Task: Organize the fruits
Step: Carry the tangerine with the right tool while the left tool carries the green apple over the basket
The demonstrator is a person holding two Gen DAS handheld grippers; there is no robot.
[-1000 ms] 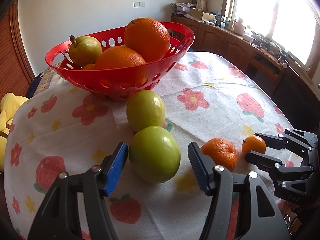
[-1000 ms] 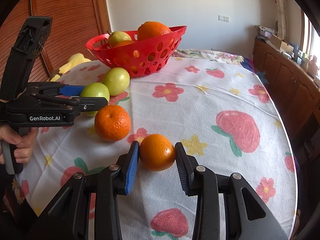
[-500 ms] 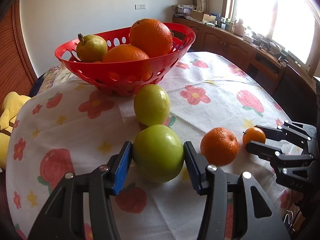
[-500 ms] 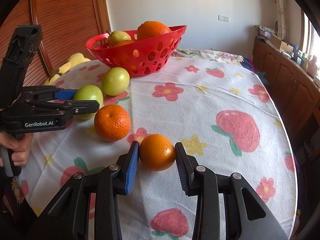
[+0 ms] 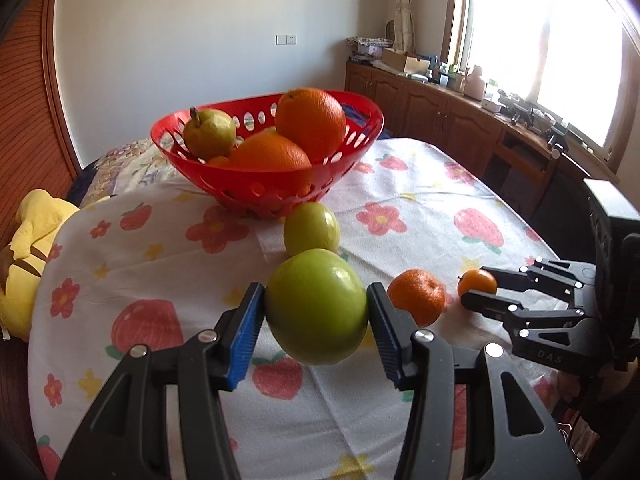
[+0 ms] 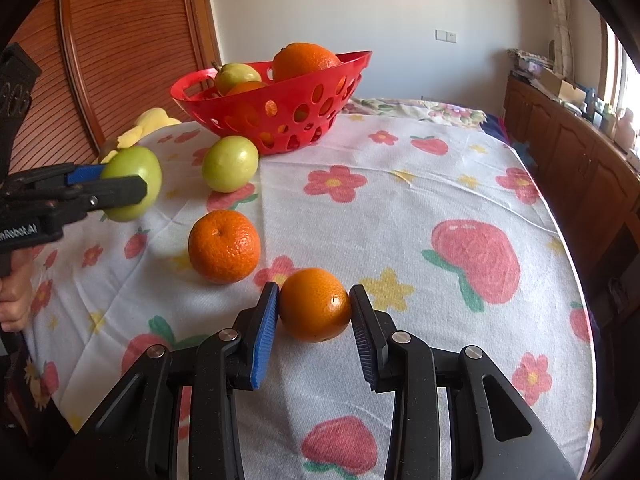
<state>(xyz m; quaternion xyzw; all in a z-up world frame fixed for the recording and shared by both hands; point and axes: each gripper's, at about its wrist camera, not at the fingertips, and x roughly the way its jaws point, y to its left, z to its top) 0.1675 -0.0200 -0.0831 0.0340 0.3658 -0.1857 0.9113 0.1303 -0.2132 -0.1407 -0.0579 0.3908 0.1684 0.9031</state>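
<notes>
My left gripper (image 5: 315, 293) is shut on a large green apple (image 5: 316, 320) and holds it clear of the flowered tablecloth; the right wrist view shows this gripper (image 6: 124, 180) and the apple (image 6: 134, 160) at the left. My right gripper (image 6: 315, 290) is shut on a small orange (image 6: 314, 308) that rests on the cloth. A second green apple (image 5: 312, 229) lies just in front of the red basket (image 5: 264, 188), which holds a pear and two big oranges. A larger mandarin (image 6: 224, 246) sits between the two grippers.
A yellow plush toy (image 5: 28, 240) lies past the table's left edge. Wooden cabinets (image 5: 460, 120) run under the window at the right. A hand (image 6: 16, 300) grips the left tool's handle. The round table (image 6: 460, 152) drops off at right.
The left gripper's jaws closed onto the green apple, then rose with it off the cloth. The right gripper and its small orange stayed put.
</notes>
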